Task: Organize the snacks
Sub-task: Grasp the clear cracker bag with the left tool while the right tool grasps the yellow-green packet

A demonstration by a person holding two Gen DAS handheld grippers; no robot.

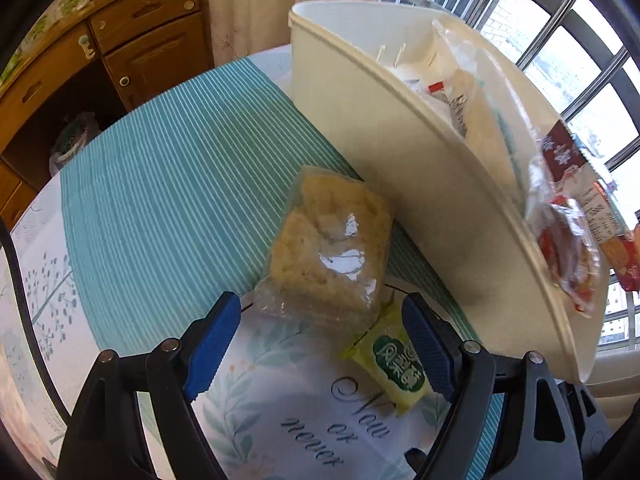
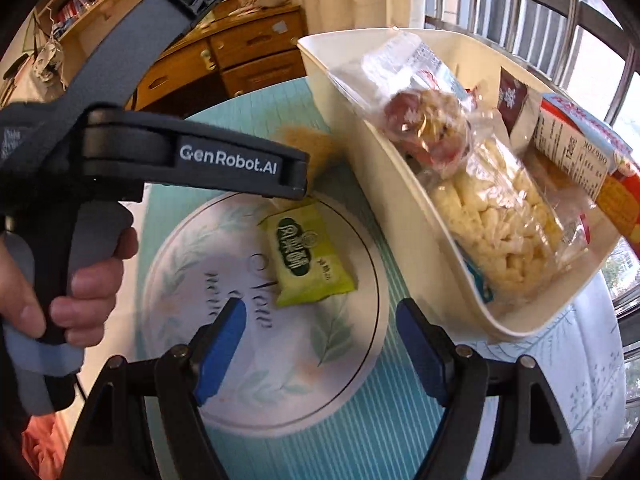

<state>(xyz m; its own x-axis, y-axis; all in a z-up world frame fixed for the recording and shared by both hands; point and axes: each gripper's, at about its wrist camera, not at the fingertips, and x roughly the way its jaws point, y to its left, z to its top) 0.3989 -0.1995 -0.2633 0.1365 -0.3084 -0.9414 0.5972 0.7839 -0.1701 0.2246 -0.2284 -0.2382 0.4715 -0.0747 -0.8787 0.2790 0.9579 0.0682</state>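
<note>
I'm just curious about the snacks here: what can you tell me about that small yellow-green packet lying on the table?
The yellow-green packet is a small sealed pillow wrapper, glossy like plastic film, with a dark green oval label bearing pale characters and crimped ends. It lies flat on the round printed motif of the tablecloth, beside the white bin without touching it. One end sits under the edge of the clear bag of crumbly beige snack. Nothing grips it.

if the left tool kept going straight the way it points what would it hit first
Most likely the clear bag of crumbly snack, lying on the table straight ahead of the open left tool. The small green packet sits nearer, beside one finger, so depth is uncertain.
</note>
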